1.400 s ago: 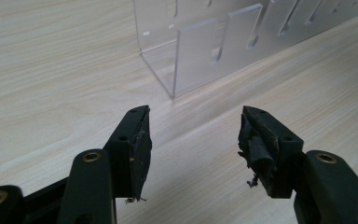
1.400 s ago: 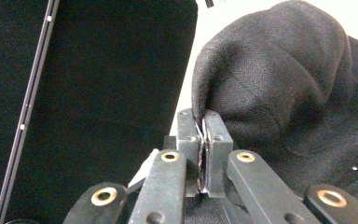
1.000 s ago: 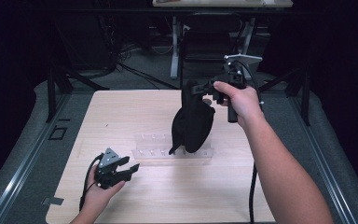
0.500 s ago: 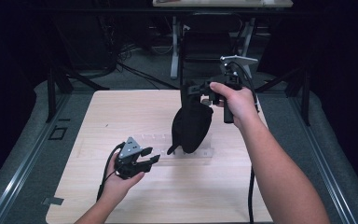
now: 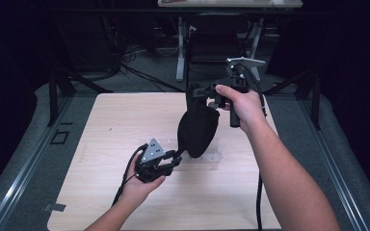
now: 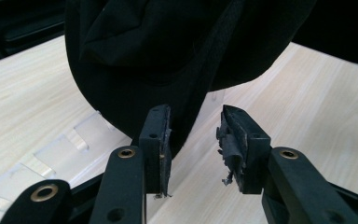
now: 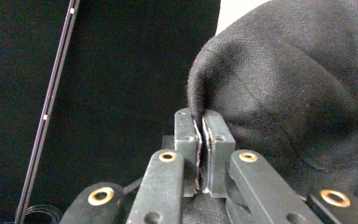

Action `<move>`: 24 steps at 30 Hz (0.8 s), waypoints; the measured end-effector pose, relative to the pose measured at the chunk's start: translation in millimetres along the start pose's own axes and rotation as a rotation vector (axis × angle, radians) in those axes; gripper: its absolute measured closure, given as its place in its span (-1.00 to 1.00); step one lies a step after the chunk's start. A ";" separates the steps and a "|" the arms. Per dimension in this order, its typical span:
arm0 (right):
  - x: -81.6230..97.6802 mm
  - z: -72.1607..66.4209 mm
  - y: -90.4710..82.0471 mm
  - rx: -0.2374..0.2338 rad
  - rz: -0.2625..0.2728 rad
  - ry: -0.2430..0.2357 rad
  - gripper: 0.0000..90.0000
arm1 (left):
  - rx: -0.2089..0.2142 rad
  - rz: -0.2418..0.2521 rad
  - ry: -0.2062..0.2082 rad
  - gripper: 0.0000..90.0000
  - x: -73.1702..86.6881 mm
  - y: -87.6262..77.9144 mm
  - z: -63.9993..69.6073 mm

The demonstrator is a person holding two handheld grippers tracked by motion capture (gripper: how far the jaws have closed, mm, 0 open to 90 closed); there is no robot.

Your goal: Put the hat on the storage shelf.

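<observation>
A black cloth bag [image 5: 198, 130] hangs over the middle of the wooden table [image 5: 120, 120]. My right gripper [image 5: 195, 92] is shut on its top edge and holds it up; the right gripper view shows a fold of the bag [image 7: 298, 84] pinched between the pads of that gripper [image 7: 199, 119]. My left gripper [image 5: 176, 156] sits low at the bag's bottom end. In the left gripper view the bag's lower tip [image 6: 168, 51] hangs down between the jaws of this gripper [image 6: 193, 126]. Those jaws have just been closing, and a gap still shows on the right side.
A clear plastic tray [image 5: 213, 157] with small compartments lies flat on the table under the bag, also seen as the clear tray [image 6: 65, 144]. Dark floor, stand legs [image 5: 180, 53] and cables lie beyond the far edge.
My left gripper has moved right and upward from the table's front left to the bag's lower tip, and its jaws have narrowed. The right hand and the bag have stayed put.
</observation>
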State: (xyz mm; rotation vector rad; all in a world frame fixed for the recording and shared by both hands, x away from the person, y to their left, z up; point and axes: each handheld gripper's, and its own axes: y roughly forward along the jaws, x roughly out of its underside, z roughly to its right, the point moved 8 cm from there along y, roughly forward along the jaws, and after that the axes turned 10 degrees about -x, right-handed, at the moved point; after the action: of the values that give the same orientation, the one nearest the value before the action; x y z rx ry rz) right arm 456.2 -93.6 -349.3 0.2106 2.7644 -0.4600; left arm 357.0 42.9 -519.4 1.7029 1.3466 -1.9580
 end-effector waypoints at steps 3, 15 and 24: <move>0.2 -0.8 1.5 -0.004 0.003 0.001 0.92 | -0.011 0.002 0.011 0.52 -2.4 1.6 0.4; 1.8 -2.9 3.4 -0.010 -0.006 -0.004 0.88 | -0.065 -0.002 0.068 0.82 -1.5 3.7 -2.4; 3.2 -7.8 -0.8 -0.012 0.001 -0.026 0.77 | -0.065 -0.005 0.079 0.84 0.0 2.6 -4.0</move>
State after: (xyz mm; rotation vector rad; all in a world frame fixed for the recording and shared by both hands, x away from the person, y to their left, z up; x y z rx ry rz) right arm 450.7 -91.3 -343.1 0.2021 2.7408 -0.4420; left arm 361.5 44.4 -520.3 1.7657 1.4257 -1.8462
